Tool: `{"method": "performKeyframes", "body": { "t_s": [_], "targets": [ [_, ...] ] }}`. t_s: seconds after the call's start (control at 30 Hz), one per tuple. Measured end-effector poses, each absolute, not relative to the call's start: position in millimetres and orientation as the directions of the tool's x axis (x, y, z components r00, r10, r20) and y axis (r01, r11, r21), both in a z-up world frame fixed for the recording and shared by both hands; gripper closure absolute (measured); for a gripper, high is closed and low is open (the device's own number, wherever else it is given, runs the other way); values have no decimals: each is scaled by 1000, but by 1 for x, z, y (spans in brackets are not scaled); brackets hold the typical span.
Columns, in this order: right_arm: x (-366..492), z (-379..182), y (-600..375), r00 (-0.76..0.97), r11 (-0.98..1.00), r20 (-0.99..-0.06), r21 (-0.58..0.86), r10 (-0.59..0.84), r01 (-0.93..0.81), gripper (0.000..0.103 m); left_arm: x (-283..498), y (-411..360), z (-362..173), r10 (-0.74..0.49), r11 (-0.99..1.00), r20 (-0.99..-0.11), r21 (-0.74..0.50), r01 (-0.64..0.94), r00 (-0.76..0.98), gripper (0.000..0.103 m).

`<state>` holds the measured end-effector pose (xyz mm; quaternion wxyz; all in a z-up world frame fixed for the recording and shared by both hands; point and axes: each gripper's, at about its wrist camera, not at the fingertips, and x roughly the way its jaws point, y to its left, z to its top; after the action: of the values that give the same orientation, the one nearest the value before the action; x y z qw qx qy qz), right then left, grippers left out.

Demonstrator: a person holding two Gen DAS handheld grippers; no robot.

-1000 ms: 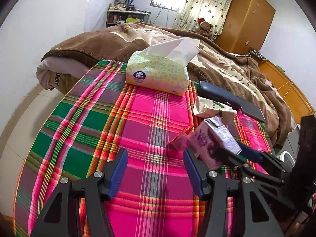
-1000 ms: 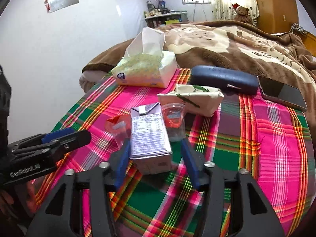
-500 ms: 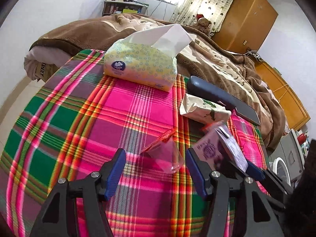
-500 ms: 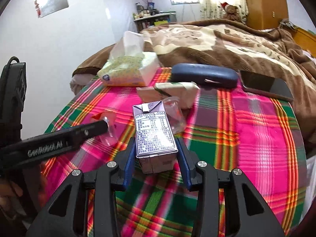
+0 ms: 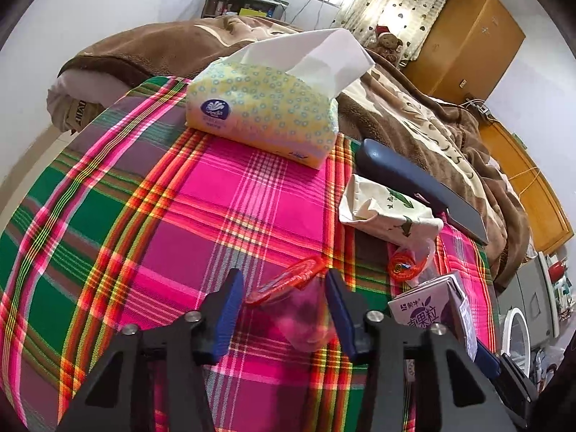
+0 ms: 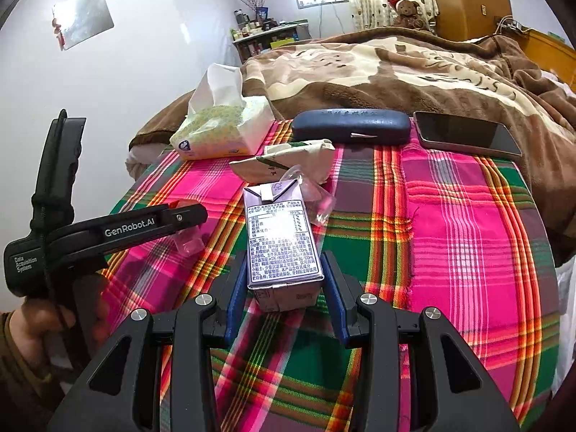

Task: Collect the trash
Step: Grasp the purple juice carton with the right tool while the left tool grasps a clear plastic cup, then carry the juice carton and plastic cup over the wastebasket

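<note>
A purple milk carton (image 6: 282, 243) sits between the blue pads of my right gripper (image 6: 284, 284), which is shut on it just above the plaid cloth; it also shows in the left wrist view (image 5: 430, 311). A clear plastic cup with a red foil lid (image 5: 298, 302) lies on its side between the fingers of my left gripper (image 5: 284, 298), which is open around it. A second clear cup with a red lid (image 5: 410, 262) lies beside a crumpled white wrapper (image 5: 387, 212), also in the right wrist view (image 6: 288, 162).
A tissue pack (image 5: 262, 111) stands at the far edge of the plaid cloth (image 5: 126, 216). A dark blue glasses case (image 6: 351, 126) and a phone (image 6: 468, 138) lie at the back right. A brown blanket (image 6: 414, 68) covers the bed behind.
My left gripper moved forward over the fallen cup, which now lies between its fingers. My right gripper stayed shut on the carton and drew it slightly back.
</note>
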<state>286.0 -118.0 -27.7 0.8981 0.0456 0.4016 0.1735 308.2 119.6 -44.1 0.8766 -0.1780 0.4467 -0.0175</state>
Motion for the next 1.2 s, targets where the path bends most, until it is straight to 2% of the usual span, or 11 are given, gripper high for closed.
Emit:
{"method": "performKeyframes", "body": {
  "t_s": [0.63,0.77,1.2],
  "targets": [
    [260,-18,-139,643,940,-686,235,342,-248,62,260,96,-23,-223,953,-751,-302,-22,622,59],
    [249,-11,-148,661,942,-672,238,335,-235,62,242,84,-13,-212,964,-741,-264,14,637,59],
    [211,9,-201,733,963,-630,229,257,-141,62,194,39,16,-258,961,-702,-255,105,664,59]
  ]
}}
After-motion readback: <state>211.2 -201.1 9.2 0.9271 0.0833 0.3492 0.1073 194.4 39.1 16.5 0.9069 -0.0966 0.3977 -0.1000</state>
